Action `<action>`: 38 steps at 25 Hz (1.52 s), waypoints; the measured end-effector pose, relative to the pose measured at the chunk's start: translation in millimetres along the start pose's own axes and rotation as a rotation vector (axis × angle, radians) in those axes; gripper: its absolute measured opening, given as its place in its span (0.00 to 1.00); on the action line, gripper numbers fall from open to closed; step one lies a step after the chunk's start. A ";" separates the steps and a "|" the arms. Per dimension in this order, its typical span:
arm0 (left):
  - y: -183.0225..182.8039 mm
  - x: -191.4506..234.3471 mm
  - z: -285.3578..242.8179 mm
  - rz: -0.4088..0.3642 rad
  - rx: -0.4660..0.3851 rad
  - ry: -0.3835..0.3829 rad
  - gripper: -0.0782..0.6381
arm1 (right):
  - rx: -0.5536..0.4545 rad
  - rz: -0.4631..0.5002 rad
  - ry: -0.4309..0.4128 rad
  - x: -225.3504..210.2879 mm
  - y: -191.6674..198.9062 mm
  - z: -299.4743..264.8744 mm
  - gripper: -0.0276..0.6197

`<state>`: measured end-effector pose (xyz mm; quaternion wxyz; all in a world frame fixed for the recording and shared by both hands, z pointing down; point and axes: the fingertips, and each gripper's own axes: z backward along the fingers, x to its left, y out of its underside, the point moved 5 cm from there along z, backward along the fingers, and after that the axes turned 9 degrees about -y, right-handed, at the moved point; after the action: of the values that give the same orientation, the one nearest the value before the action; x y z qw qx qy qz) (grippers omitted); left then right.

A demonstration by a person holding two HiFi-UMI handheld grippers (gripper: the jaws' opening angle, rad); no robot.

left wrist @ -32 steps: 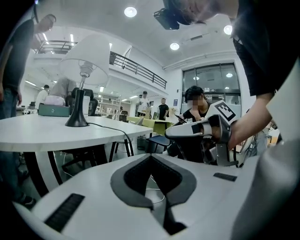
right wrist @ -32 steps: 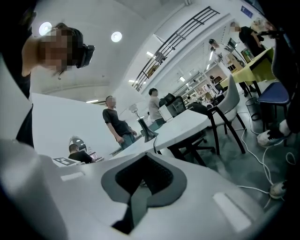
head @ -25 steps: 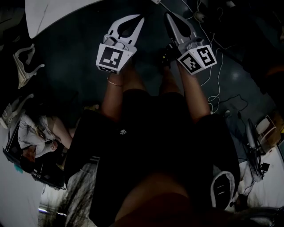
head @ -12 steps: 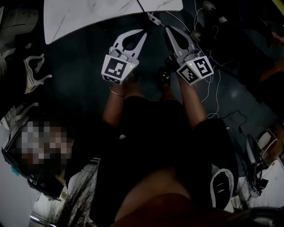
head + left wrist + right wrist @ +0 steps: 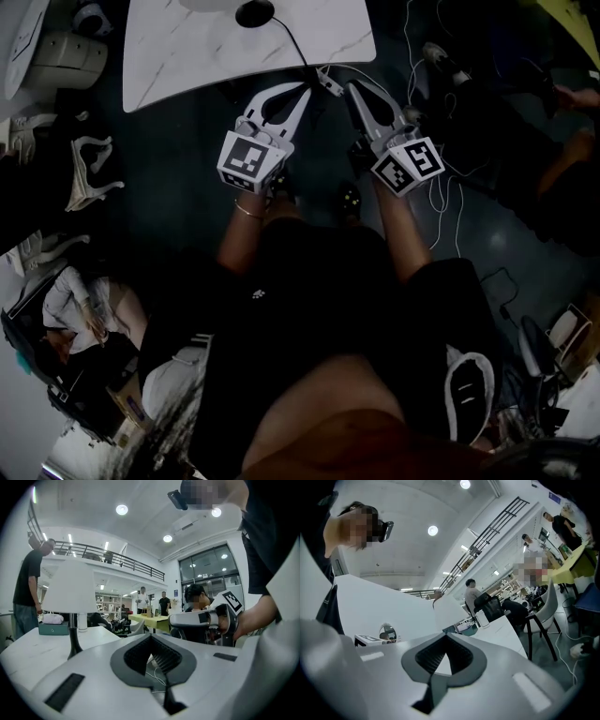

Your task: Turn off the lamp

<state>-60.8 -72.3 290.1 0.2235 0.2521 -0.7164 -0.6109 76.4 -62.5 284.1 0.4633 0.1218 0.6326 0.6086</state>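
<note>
Both grippers are empty. The left gripper has its jaws closed tip to tip, with only the diamond gap between its ribbed pads. The right gripper is closed in the same way. They are held side by side, a little apart, over the near edge of a white marbled worktop, touching nothing. From the left gripper view, the right gripper shows level on its right, in a hand.

The lamp stands on the worktop, well beyond the left gripper and off to its left. It has a white shade on a slim black stem. From the head view its round black base sits near the far edge, and a black cord runs from it to the near edge, between the two grippers. A teal box lies further back.

Below, the floor is dark, with thin white cables trailing at the right. The room is a bright hall with round ceiling lights, a railed gallery, tall windows and a yellow-green table where people stand.
</note>
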 end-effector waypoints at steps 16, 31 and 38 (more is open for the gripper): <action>-51.2 -33.5 -2.3 -0.064 -0.062 -0.010 0.12 | 0.000 0.045 -0.185 24.5 -52.7 5.7 0.04; -69.2 -62.9 -5.8 -0.078 -0.097 -0.013 0.12 | 0.008 0.035 -0.263 30.9 -63.5 22.5 0.04; -64.6 -72.9 -8.7 -0.065 -0.083 -0.018 0.12 | -0.001 0.023 -0.269 27.2 -67.2 33.6 0.04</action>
<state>6.7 -40.8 226.7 0.2075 0.2604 -0.6839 -0.6492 113.8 -36.3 218.6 0.5371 0.2094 0.5630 0.5922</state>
